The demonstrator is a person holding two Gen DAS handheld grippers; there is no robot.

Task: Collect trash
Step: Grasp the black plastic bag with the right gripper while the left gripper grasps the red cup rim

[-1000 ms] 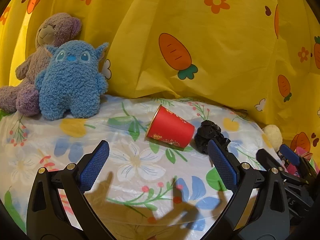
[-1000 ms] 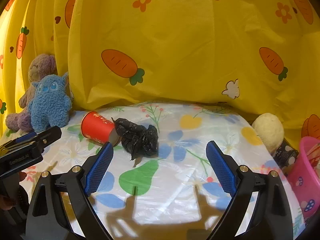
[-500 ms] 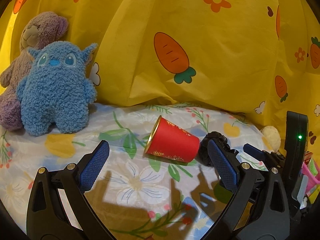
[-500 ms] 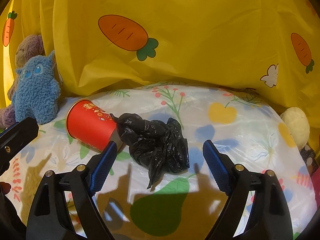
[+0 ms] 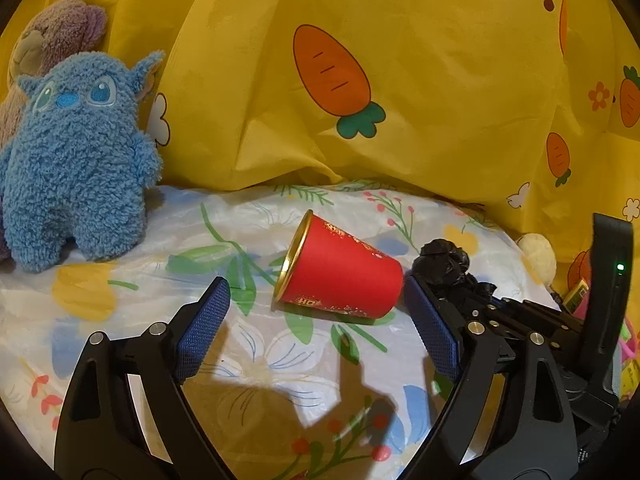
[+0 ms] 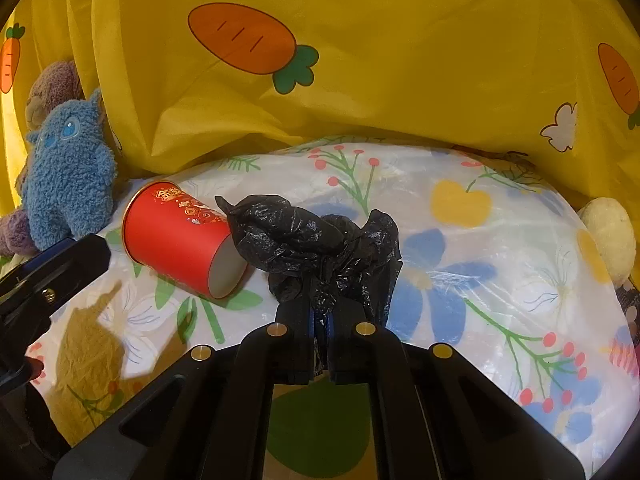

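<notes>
On the table with the flowered plastic cover [image 6: 500, 248], two pieces of trash lie near the middle, a little toward the back edge where the yellow carrot curtain [image 6: 360, 80] hangs down. The right gripper [image 6: 319, 320] has just been closing, and its jaws are now pressed together on the near fold of the crumpled black plastic bag [image 6: 316, 240], which lies on the cover. The red paper cup [image 5: 340, 276] lies on its side just to the left of the bag, its bottom toward the bag and nearly touching it, its gold rim toward the left edge.

The left gripper [image 5: 316, 320] stands in front of the cup. Its jaws are wide but have just been narrowing a little, and nothing is between the pads; the cup is beyond them.

I judge that the step in hand is the pick-up of both pieces. Next, the right gripper should lift the bag without dragging the cup, and the left gripper must go forward until its pads are on both sides of the cup, then close gently, because thin paper can crush or roll away. A blue plush toy [image 5: 76, 160] sits at the back left corner and a pink basket [image 5: 626, 332] at the right edge, perhaps the place for trash.
</notes>
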